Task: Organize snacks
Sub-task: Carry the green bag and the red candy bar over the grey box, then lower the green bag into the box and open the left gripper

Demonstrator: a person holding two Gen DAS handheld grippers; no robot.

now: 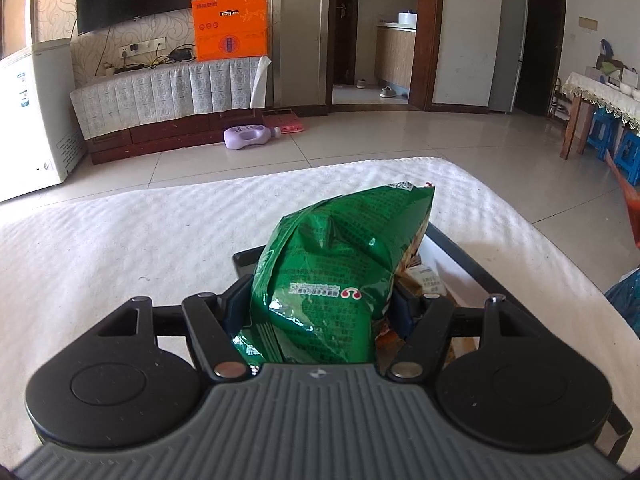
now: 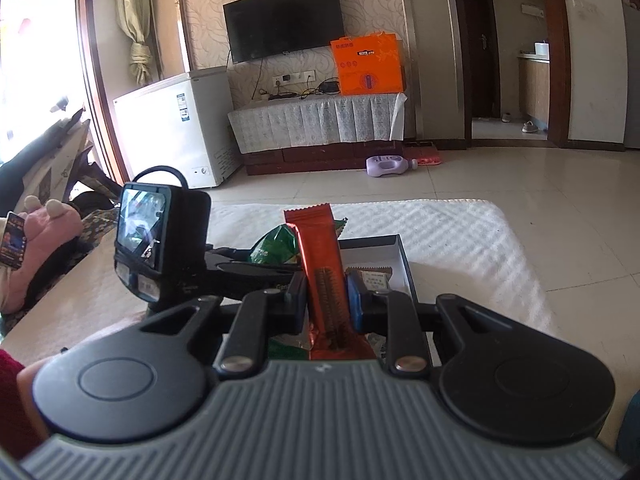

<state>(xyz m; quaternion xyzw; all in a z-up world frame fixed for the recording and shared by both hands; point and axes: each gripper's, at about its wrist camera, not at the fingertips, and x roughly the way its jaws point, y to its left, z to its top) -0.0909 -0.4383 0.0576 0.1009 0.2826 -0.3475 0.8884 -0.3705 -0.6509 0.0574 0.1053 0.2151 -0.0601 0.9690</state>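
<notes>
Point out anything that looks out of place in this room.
A purple bottle lies on its side on the floor tiles by the TV cabinet, not upright. Nothing is visibly spilled around it. The snacks themselves look undamaged.

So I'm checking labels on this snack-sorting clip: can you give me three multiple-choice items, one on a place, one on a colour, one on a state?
1. Where is the black tray?
A. on the white cloth
B. on the floor
C. on the freezer

2. What colour is the bag in the left gripper?
A. blue
B. green
C. yellow

3. How does the right gripper stand?
A. open and empty
B. out of view
C. shut on the orange-red packet

Key: 1 A, the tray lies on the white cloth; 2 B, the crinkled foil bag is green; 3 C, both fingers press the packet's sides.
</notes>
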